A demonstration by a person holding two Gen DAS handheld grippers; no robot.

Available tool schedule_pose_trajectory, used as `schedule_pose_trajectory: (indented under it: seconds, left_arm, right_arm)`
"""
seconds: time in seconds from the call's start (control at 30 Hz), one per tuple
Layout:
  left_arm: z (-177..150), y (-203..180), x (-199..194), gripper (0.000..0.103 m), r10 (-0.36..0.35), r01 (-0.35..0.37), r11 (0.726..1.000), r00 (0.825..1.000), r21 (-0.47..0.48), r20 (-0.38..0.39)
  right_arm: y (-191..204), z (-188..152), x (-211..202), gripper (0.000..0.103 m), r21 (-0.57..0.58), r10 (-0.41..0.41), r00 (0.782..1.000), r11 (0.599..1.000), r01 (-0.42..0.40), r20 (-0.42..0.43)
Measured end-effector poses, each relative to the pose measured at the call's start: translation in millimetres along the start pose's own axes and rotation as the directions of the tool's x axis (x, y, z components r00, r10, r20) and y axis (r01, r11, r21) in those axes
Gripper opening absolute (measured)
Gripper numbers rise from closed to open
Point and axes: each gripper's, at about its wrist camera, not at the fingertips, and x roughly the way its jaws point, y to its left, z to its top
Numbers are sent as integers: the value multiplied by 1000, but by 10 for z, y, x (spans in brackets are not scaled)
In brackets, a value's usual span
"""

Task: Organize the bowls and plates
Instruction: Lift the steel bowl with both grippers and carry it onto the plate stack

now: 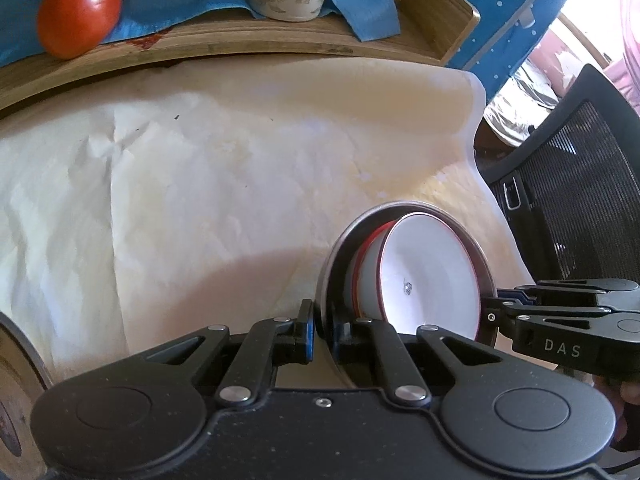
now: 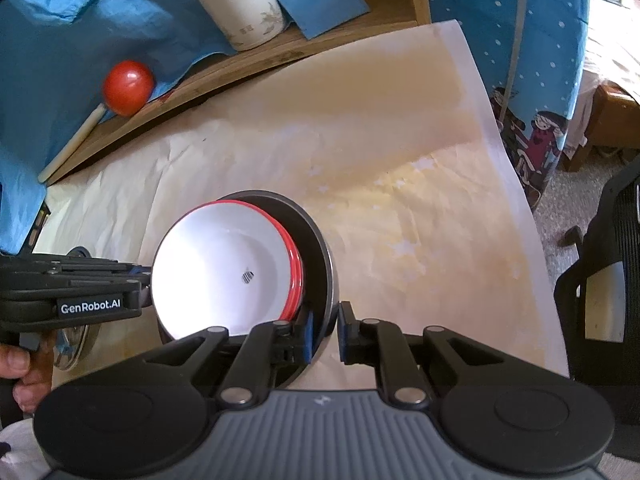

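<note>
The left gripper (image 1: 323, 330), nearest the lens, is clamped on the rim of a dark metal pan (image 1: 340, 256) at its 9 o'clock edge; the right gripper (image 2: 325, 330) pinches the opposite rim at 3 o'clock. Both are nearly closed, only the thin pan wall between the pads. Two grips on opposite sides likely keep the loaded pan level for carrying. Inside sits a stack of red-rimmed white bowls (image 2: 224, 268); three red rims show, though the exact count is uncertain. The pan rests on the paper-covered desk (image 2: 400, 208), toward 6 o'clock of the sheet. At 12 o'clock, one wooden tray (image 1: 280, 40) holds one tomato (image 1: 79, 12), one white canister (image 2: 240, 4) and blue cloth (image 2: 60, 40). One black mesh chair (image 1: 580, 184) stands at 3 o'clock.
</note>
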Motion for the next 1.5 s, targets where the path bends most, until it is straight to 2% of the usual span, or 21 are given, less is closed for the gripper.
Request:
schedule_pose_trajectory:
  seconds: [0.3, 0.53, 0.77, 1.1, 1.5]
  left_arm:
    - [0, -71, -108, 8, 26, -24, 999, 999, -46, 46]
    - [-53, 25, -225, 7, 34, -25, 993, 996, -113, 80]
    - [-96, 283, -394, 7, 45, -29, 988, 994, -153, 102]
    - [-124, 671, -619, 7, 55, -34, 984, 992, -174, 115]
    - [-204, 1061, -806, 7, 68, -41, 978, 990, -206, 127]
  right_arm:
    - [-11, 77, -79, 13, -39, 15, 1000, 999, -15, 14]
    - [86, 128, -110, 13, -68, 42, 998, 997, -40, 35]
    - [349, 184, -57, 13, -94, 58, 998, 994, -55, 37]
    - [744, 71, 115, 13, -117, 69, 997, 991, -64, 39]
    - [1195, 217, 218, 13, -143, 74, 997, 987, -71, 18]
